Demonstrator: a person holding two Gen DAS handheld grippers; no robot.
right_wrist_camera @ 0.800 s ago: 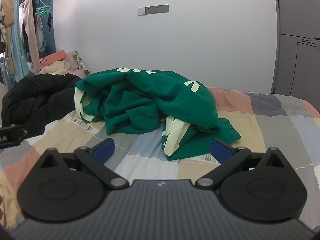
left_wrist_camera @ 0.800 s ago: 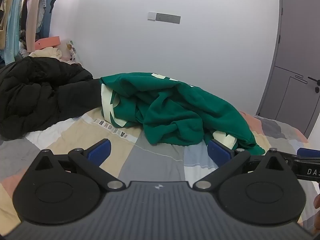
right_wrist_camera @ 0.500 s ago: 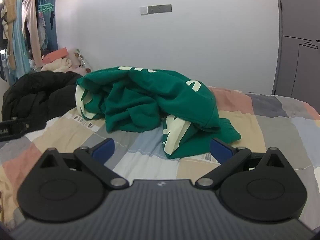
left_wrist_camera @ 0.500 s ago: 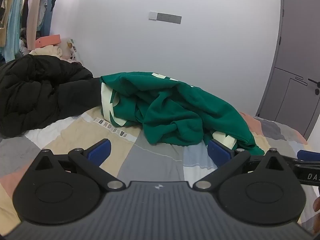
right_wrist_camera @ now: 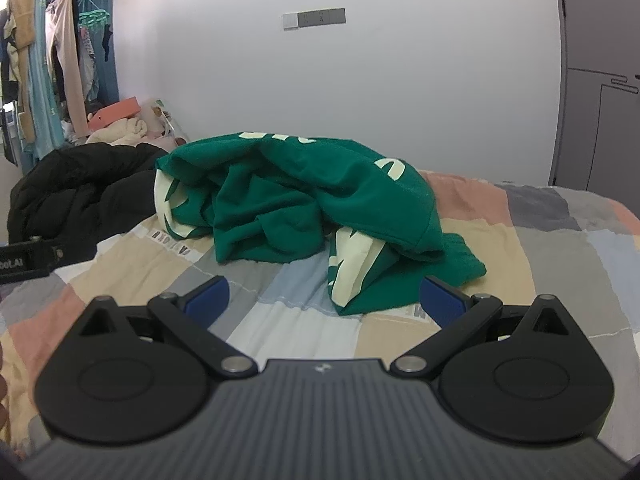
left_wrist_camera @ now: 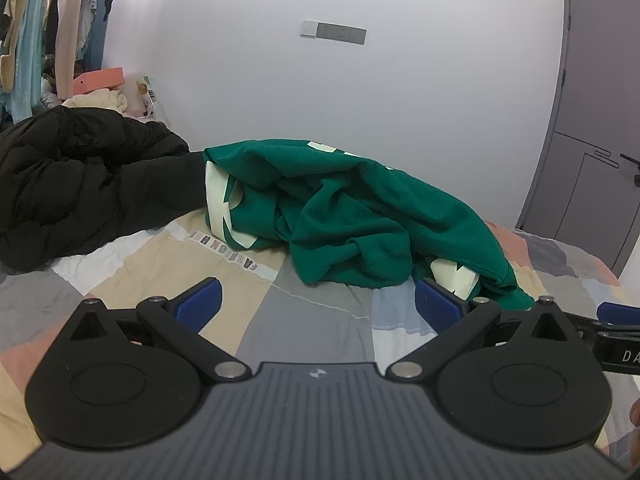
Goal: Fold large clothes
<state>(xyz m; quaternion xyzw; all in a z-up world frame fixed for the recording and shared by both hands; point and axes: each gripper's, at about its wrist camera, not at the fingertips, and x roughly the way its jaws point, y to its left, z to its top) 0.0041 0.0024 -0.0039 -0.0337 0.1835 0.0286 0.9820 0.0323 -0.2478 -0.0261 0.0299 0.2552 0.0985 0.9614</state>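
A green sweatshirt with cream lettering (left_wrist_camera: 344,216) lies crumpled in a heap on the patchwork bedspread (left_wrist_camera: 256,312); it also shows in the right wrist view (right_wrist_camera: 304,200). My left gripper (left_wrist_camera: 318,304) is open and empty, low over the bed, short of the heap's near edge. My right gripper (right_wrist_camera: 324,300) is open and empty, just in front of the heap's cream-and-green fold. The right gripper's body shows at the right edge of the left wrist view (left_wrist_camera: 616,344). The left gripper's body shows at the left edge of the right wrist view (right_wrist_camera: 24,264).
A black puffer jacket (left_wrist_camera: 76,184) is piled on the bed left of the sweatshirt, touching it; it also shows in the right wrist view (right_wrist_camera: 84,192). Clothes hang on a rack (right_wrist_camera: 48,64) at far left. A white wall is behind, a grey door (left_wrist_camera: 596,128) at right.
Both grippers have shifted slightly; the view tilted a little and the sweatshirt sits about the same place. Jaws stay open. Nothing was taken hold of.
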